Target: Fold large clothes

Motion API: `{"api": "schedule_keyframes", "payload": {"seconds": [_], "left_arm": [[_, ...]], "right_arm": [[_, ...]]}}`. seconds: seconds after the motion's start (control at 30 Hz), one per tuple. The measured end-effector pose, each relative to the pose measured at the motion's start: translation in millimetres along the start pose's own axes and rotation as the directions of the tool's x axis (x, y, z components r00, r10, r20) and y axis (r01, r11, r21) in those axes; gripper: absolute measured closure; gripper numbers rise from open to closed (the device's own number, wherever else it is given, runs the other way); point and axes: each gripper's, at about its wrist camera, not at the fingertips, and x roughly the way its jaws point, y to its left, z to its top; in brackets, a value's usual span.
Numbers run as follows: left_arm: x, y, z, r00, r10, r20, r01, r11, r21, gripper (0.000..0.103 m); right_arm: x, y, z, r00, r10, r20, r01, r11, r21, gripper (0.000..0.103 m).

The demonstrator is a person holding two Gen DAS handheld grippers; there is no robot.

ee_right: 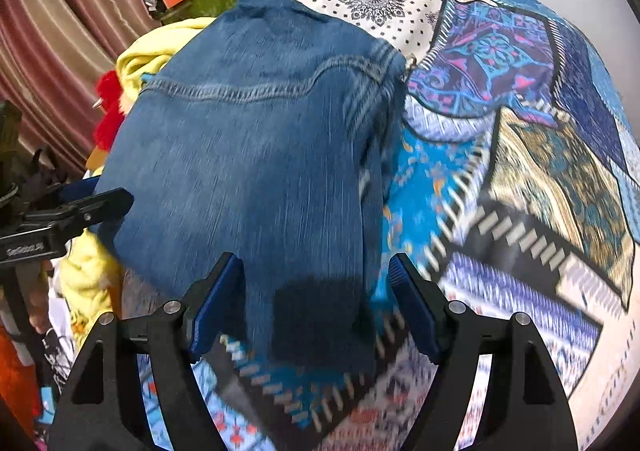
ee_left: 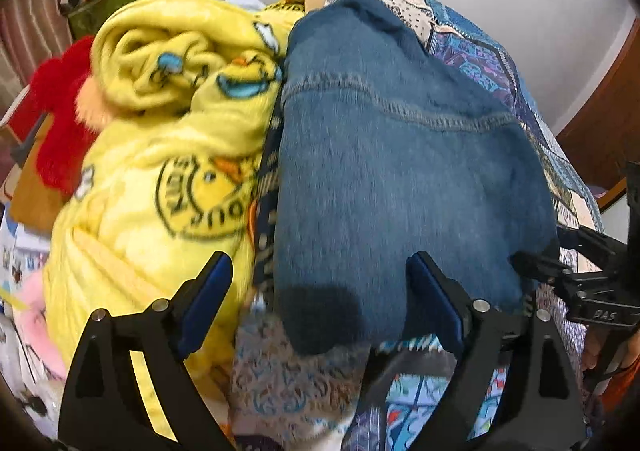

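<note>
**Jeans folded on the bed, both grippers spread**

Nearest us, our left gripper (ee_left: 320, 299) has its fingers (ee_left: 208, 291) spread wide, nothing pinched; the near edge of the jeans (ee_left: 400, 171) lies between them, untouched by the pads. Our right gripper (ee_right: 316, 303) is spread too, fingers (ee_right: 412, 311) clear of the denim, with the jeans' near corner in the gap. In each view the other gripper shows at the edge of the picture, beside the jeans.

The jeans lie folded into a compact block on the patchwork bedspread (ee_right: 520, 131), a stitched seam running across the top. Just to their left we see a crumpled yellow blanket (ee_left: 160, 155) touching them, with something red and fluffy (ee_left: 60, 123) beyond it. Farther back stand a striped curtain (ee_right: 60, 31) and a pile of clutter against the wall.
</note>
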Motion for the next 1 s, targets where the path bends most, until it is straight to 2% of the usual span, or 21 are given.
{"api": "schedule_keyframes", "payload": {"seconds": [0.13,0.2,0.33,0.43,0.5,0.6,0.73,0.8,0.87,0.93,1.0], "left_arm": [[-18,-4,-17,1.0,0.005,-0.012,-0.005,0.999,-0.033,0.013],[-31,-11,-21,1.0,0.018,0.0,-0.018,1.0,-0.022,0.013],[-84,-35,-21,0.993,0.022,0.114,-0.026,0.999,0.033,0.014],[-135,-59,-20,0.974,0.012,0.225,-0.031,0.996,0.078,0.014],[-171,-73,-21,0.953,0.0,0.304,-0.032,0.994,0.102,0.014],[-223,-94,-31,0.909,-0.02,0.417,-0.037,0.991,0.128,0.014],[-285,-118,-54,0.835,-0.042,0.549,-0.056,0.985,0.161,0.014],[-311,-129,-69,0.795,-0.048,0.605,-0.071,0.983,0.171,0.014],[-338,-138,-89,0.744,-0.055,0.666,-0.08,0.982,0.17,0.014],[-357,-145,-107,0.702,-0.057,0.71,-0.085,0.983,0.163,0.014],[-375,-151,-128,0.659,-0.06,0.75,-0.087,0.984,0.155,0.014]], "right_arm": [[-22,1,-14,1.0,-0.012,-0.004,0.012,1.0,-0.004,0.029],[-41,6,-18,1.0,-0.014,0.02,0.014,1.0,-0.017,0.029],[-86,15,-19,0.994,0.002,0.106,0.001,1.0,-0.029,0.029],[-130,24,-18,0.982,0.022,0.187,-0.014,0.999,-0.041,0.029],[-163,30,-19,0.967,0.035,0.252,-0.022,0.998,-0.054,0.029],[-213,43,-24,0.931,0.057,0.36,-0.032,0.997,-0.075,0.029],[-275,63,-44,0.861,0.075,0.504,-0.023,0.994,-0.109,0.029],[-299,74,-56,0.823,0.084,0.561,-0.015,0.992,-0.128,0.029],[-322,85,-71,0.78,0.091,0.619,0.0,0.989,-0.147,0.029],[-343,94,-88,0.732,0.097,0.674,0.014,0.987,-0.157,0.029],[-356,99,-102,0.696,0.106,0.711,0.014,0.987,-0.161,0.029]]}}
